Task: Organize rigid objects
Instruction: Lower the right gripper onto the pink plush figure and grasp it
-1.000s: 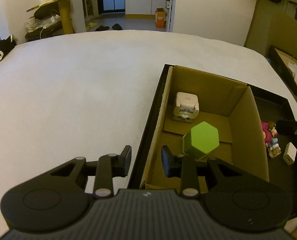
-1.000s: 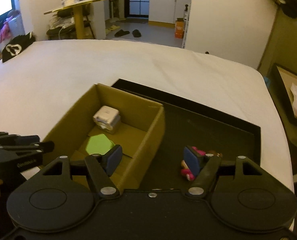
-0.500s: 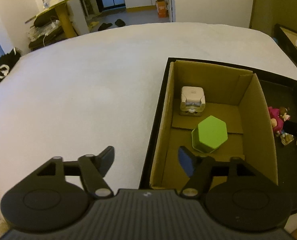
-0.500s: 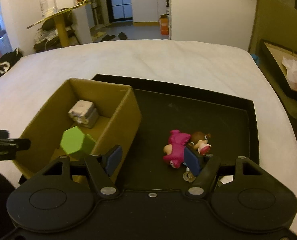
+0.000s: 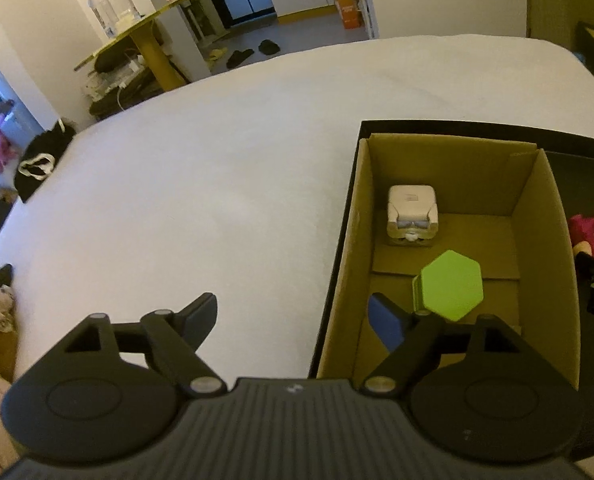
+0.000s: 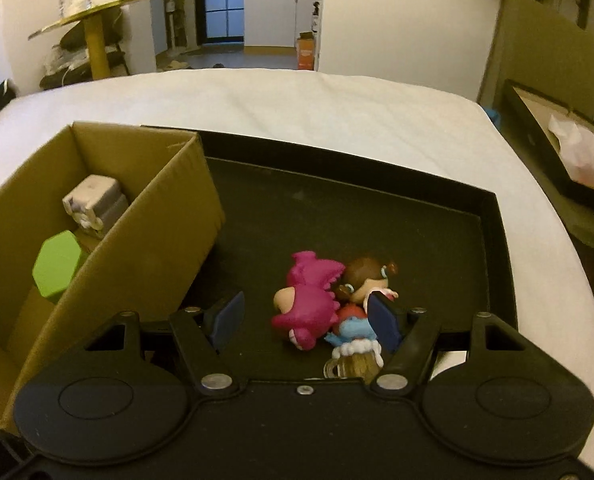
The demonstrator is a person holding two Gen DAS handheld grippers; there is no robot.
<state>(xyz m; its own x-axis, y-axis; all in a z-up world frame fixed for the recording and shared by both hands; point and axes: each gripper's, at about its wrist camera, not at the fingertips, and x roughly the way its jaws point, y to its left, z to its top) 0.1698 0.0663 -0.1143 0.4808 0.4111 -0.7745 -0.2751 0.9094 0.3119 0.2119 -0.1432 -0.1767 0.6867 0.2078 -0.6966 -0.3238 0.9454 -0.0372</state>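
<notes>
We note left claw opening, nothing between pads, astride near-left wall of cardboard box. Green hexagon block lies inside. Right claw apart over pink figure in black tray. Risk we see: clustered toys, right pad snags neighbouring doll.

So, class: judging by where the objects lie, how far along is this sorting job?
Done: a green hexagonal block and a white cube-shaped toy lie in the brown cardboard box. In hand: nothing; the left gripper is opening, empty, and the right gripper hangs open over the toys. Left: a pink plastic figurine and a brown-haired doll on the black tray.
</notes>
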